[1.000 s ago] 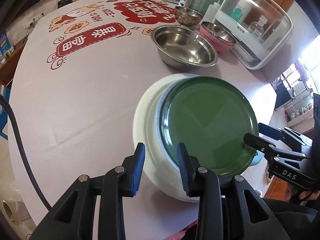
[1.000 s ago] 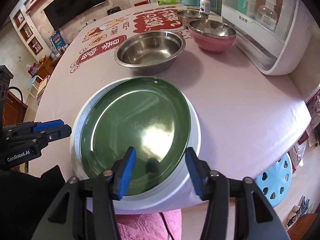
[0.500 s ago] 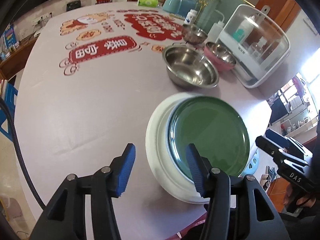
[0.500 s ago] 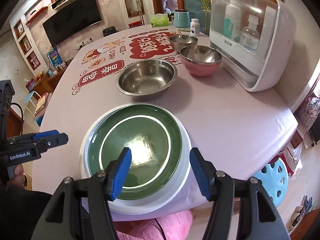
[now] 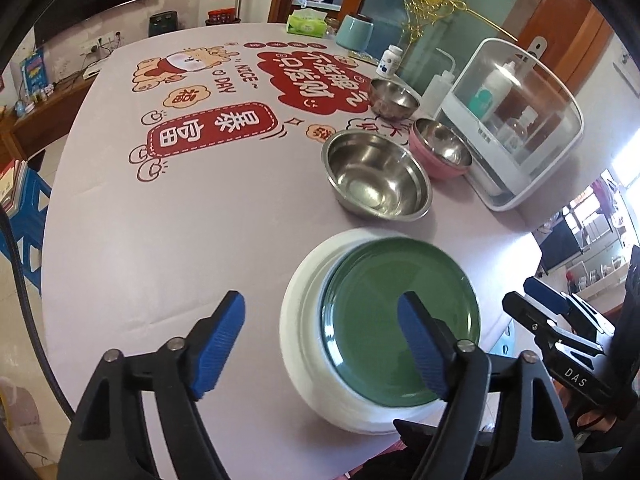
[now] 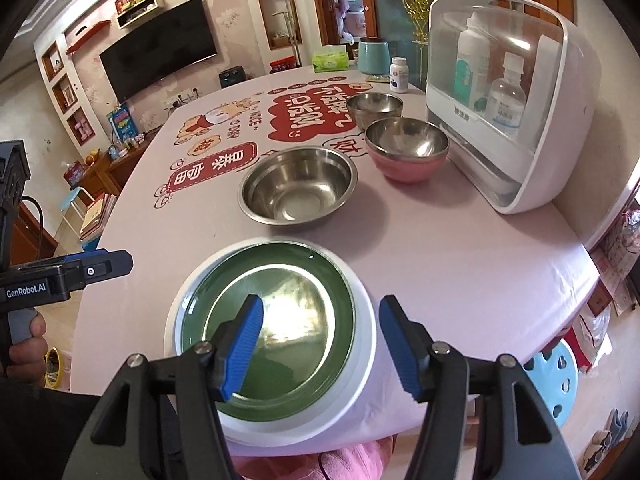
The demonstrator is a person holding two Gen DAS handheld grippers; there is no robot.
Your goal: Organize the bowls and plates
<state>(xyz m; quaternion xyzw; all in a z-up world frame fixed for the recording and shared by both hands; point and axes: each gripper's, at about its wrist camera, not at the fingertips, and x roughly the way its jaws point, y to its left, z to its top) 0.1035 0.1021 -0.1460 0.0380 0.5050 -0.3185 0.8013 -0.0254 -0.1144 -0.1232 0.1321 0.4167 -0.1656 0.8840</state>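
We hold our left gripper (image 5: 320, 336) above the near table (image 5: 180, 220) edge; its jaws have just been opening and stand wide, gripping nothing. Our right gripper (image 6: 320, 344) hovers with jaws spread partway, empty too. Below both sits the green plate (image 6: 276, 320), stacked on a white plate (image 6: 364, 360) at the table's near edge. Beyond it stands a steel bowl (image 6: 298, 190), then a pink bowl (image 6: 406, 152) just beside a white cabinet (image 6: 520, 120), and a small steel bowl (image 6: 374, 108) farther back.
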